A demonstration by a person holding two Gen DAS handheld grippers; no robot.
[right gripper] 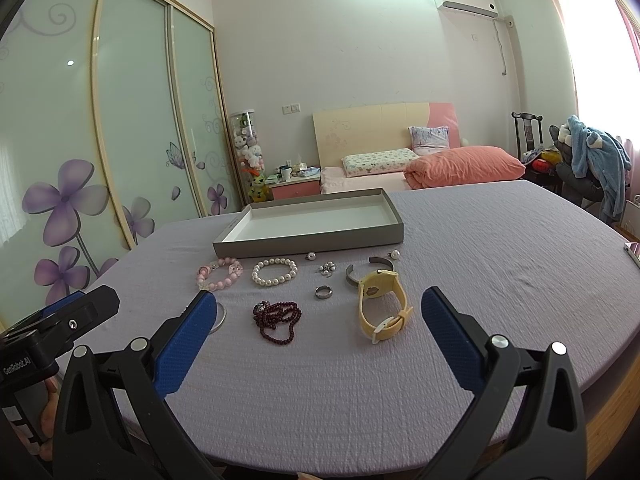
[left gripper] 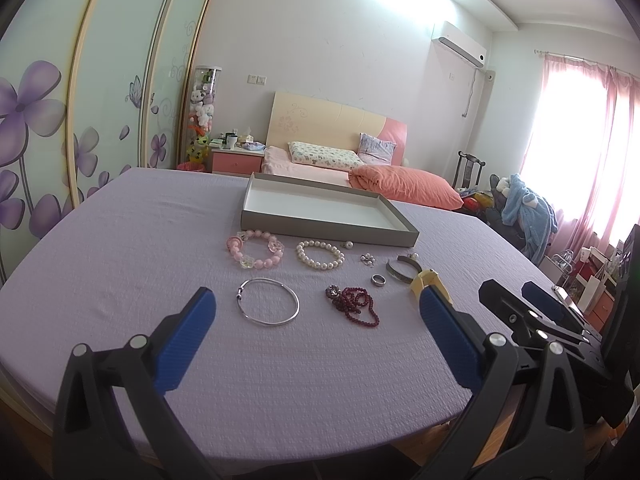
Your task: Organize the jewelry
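Note:
A grey tray (left gripper: 320,227) with a white inside stands empty on the lilac table; it also shows in the right wrist view (right gripper: 308,245). In front of it lie a pink bead bracelet (left gripper: 256,254), a pearl bracelet (left gripper: 320,255), a silver bangle (left gripper: 267,306), a dark red bead necklace (left gripper: 356,305), a ring (left gripper: 378,280), a metal cuff (right gripper: 356,274) and a yellow watch (right gripper: 382,306). My left gripper (left gripper: 316,334) is open and empty, short of the bangle and necklace. My right gripper (right gripper: 316,332) is open and empty, short of the necklace and watch.
Small pearl earrings (right gripper: 327,268) and single pearls (right gripper: 311,256) lie near the tray's front. A phone (right gripper: 634,252) lies at the table's right edge. A bed (right gripper: 400,168), wardrobe doors (right gripper: 120,140) and a chair with clothes (right gripper: 592,160) stand beyond the table.

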